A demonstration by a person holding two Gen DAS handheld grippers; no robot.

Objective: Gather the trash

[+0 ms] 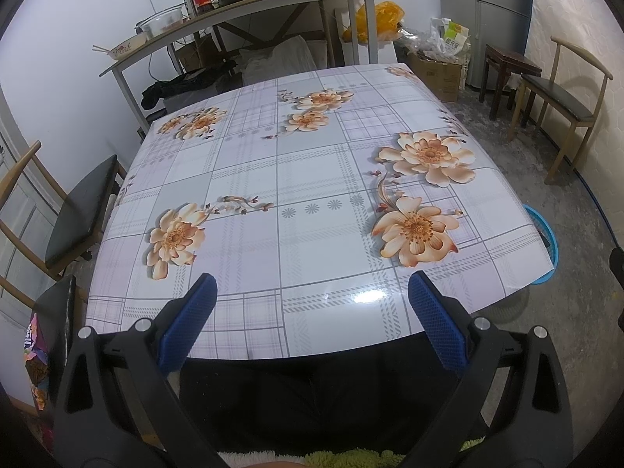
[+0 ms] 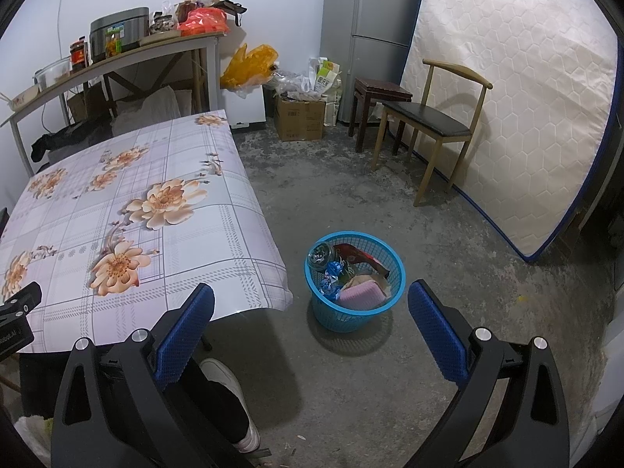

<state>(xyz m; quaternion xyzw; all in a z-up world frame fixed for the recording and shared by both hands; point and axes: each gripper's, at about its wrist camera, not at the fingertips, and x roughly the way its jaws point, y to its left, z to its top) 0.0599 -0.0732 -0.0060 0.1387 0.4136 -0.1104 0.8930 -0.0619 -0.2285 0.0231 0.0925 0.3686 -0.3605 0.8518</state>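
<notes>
Left wrist view: the tabletop (image 1: 273, 179) carried a glossy checked cloth printed with orange flowers, and nothing lay on it. A dark-seated chair (image 1: 84, 210) stood at its left edge, a shelf table (image 1: 234, 11) loaded with jars and a cooker stood against the far wall, and another chair (image 1: 561, 97) stood on the concrete floor at the right. The left gripper (image 1: 312, 308) hovered over the near edge, jaws spread wide and empty. The rim of the blue basket (image 1: 546, 241) showed past the right edge of the tabletop.

Right wrist view: the right gripper (image 2: 312, 312) hung over the grey floor (image 2: 390, 195), jaws wide apart, holding nothing. The blue basket (image 2: 353, 312) stood on the floor just beside the corner of the tabletop (image 2: 187, 234). In it lay the trash (image 2: 351, 277): a clear bottle, crumpled blue wrappers, a red packet and a pink piece. A mattress (image 2: 507, 97) leaned on the right wall beside a refrigerator (image 2: 370, 31)
</notes>
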